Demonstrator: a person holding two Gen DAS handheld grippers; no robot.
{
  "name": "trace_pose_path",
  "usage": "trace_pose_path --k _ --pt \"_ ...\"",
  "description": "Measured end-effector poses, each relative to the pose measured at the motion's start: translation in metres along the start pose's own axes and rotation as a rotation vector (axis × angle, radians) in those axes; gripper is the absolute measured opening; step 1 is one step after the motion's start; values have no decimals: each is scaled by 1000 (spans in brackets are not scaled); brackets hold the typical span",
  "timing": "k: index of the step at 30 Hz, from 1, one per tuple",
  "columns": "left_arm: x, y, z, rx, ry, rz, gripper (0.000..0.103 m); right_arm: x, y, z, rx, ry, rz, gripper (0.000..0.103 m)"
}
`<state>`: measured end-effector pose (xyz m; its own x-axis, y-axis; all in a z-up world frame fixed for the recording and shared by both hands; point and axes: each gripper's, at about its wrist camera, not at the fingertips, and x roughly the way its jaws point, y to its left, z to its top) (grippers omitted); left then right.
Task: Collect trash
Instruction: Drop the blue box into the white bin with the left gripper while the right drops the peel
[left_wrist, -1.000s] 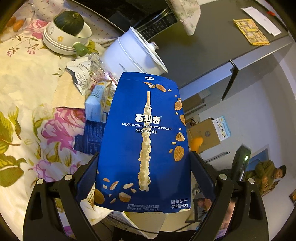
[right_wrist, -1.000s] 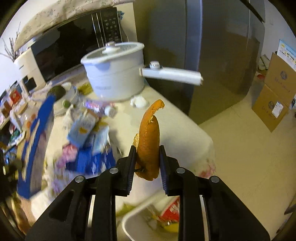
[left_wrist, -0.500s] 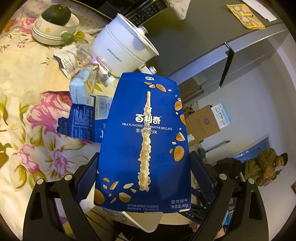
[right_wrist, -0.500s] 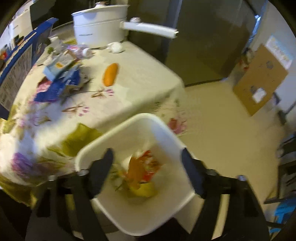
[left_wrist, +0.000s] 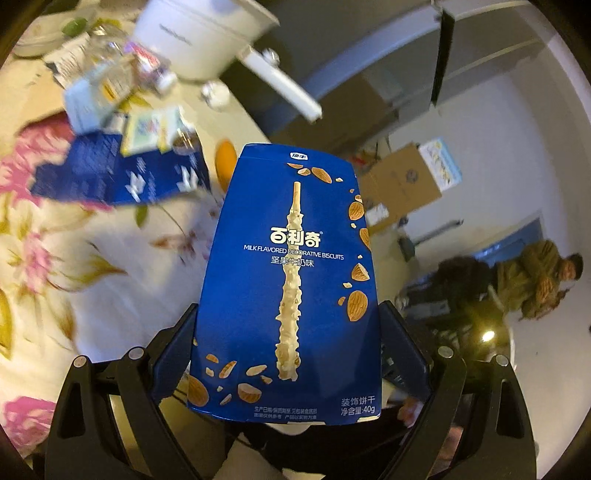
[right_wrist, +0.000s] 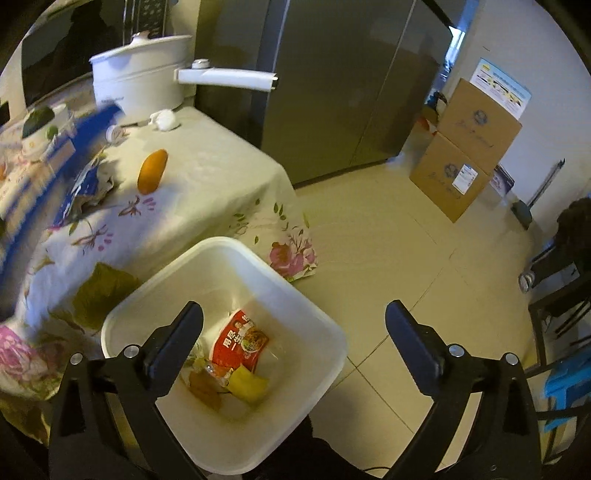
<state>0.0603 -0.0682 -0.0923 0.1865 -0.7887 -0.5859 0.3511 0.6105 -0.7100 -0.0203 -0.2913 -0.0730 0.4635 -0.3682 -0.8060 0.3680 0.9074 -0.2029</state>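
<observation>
Left wrist view: the left gripper (left_wrist: 288, 354) had its fingers clamped on the sides of a blue biscuit box (left_wrist: 288, 280), held upright and not yet binned.
Left on the desk (left_wrist: 110, 288): blue wrappers (left_wrist: 122, 177), cartons and an orange peel (left_wrist: 226, 162) beyond the box.
Right wrist view: the right gripper (right_wrist: 293, 332) hung above the white bin (right_wrist: 314, 317), its fingers just spread wide with nothing between them.
Done so far: a red packet (right_wrist: 240, 339) and some peel lay inside the bin.
</observation>
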Motion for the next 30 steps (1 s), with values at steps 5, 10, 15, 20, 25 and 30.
trace_pose_path --k 5,10,15,20,25,30 --pt "39 -6 -15 19 86 22 90 1 -6 1 26 13 15 95" --pt "68 -10 -22 31 139 41 91 3 -12 1 45 25 19 95" --pt "96 -19 -33 85 210 109 93 5 -15 1 58 33 19 95" --pt "95 -24 -34 130 202 153 96 7 -12 1 55 42 38 95" --pt "85 -23 -30 160 149 207 96 6 1 2 24 46 71 95" --pt "70 -17 -18 166 76 261 96 6 13 2 -10 59 92 96"
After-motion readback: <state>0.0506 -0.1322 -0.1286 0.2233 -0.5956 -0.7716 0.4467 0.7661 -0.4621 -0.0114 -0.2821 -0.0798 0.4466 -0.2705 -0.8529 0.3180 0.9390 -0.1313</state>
